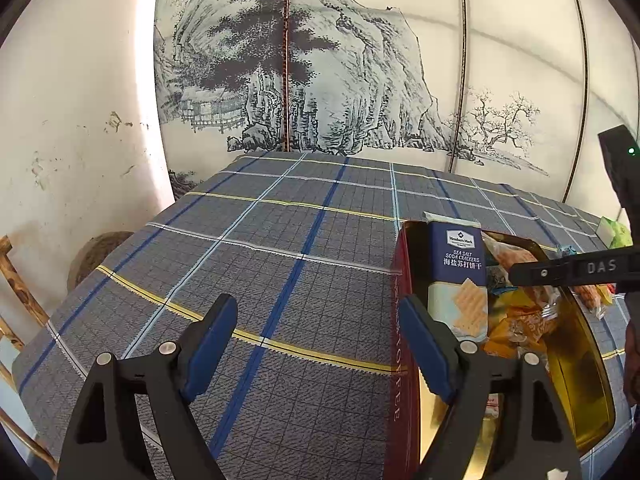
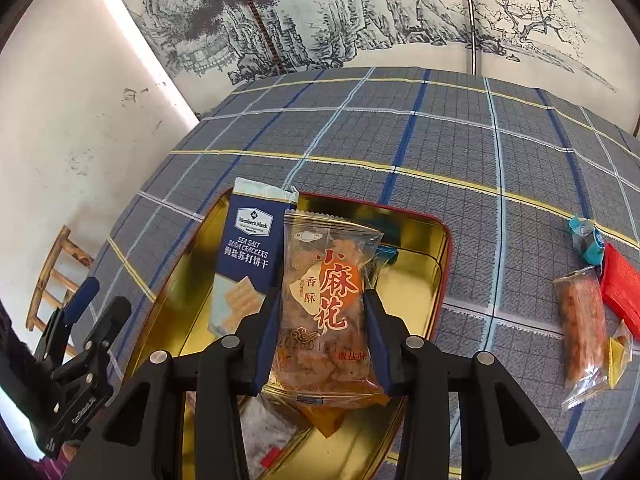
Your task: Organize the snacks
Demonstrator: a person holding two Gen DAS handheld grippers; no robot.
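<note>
My right gripper (image 2: 322, 300) is shut on a clear pack of fried dough twists (image 2: 328, 304) with an orange label, held over the open tin (image 2: 416, 280), which is gold inside and red outside. A navy pack of sea salt soda crackers (image 2: 248, 256) leans in the tin's left end. In the left wrist view my left gripper (image 1: 318, 320) stands open with nothing between its fingers, just left of the tin's red wall (image 1: 402, 320). The crackers (image 1: 456, 272) and other orange packs (image 1: 520, 320) lie inside. One finger of the right gripper (image 1: 560, 270) reaches in from the right.
Loose snacks lie on the grey plaid tablecloth (image 2: 500, 152) right of the tin: a long clear pack (image 2: 582, 328), a red pack (image 2: 622, 288), a teal one (image 2: 588, 238) and a small yellow one (image 2: 620, 354). A wooden chair (image 2: 56, 272) stands at the table's left. A painted screen (image 1: 320, 80) stands behind.
</note>
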